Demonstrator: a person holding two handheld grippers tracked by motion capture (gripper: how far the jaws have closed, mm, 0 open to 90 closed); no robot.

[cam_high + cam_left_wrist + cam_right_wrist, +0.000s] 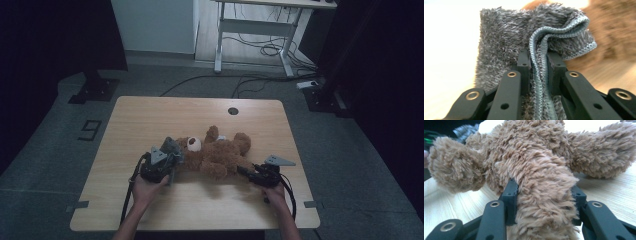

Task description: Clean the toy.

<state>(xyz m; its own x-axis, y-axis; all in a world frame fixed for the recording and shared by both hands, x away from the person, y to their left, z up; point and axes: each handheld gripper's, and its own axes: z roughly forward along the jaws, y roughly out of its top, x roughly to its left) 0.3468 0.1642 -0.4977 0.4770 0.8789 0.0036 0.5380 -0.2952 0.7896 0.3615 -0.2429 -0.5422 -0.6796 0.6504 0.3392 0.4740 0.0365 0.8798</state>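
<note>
Pinching a fold of grey cloth point(524, 40), the left gripper point(167, 162) is clenching it hard between its jaws, the blue hem running up through the gap; in the high view the cloth point(171, 146) is sitting at the bear's head, at 9 o'clock from the body. Gripping a brown leg point(544, 202), the right gripper point(250, 174) is clamping the fur between its jaws, at 4 o'clock from the belly. The bear point(217, 152) is lying on its back near the middle of the table point(150, 115), head pointing to 9 o'clock, white muzzle up, one limb reaching to 12 o'clock.

Risks, as I am judging them: the cloth is being held by a narrow fold, so a hard rub could be pulling it free or bunching it; the leg is soft and compressible, so the bear could be sliding or twisting out if the cloth is dragging sideways; a cable could be snagging a limb.

Counting: one bear; one cloth; two grippers; one table.
</note>
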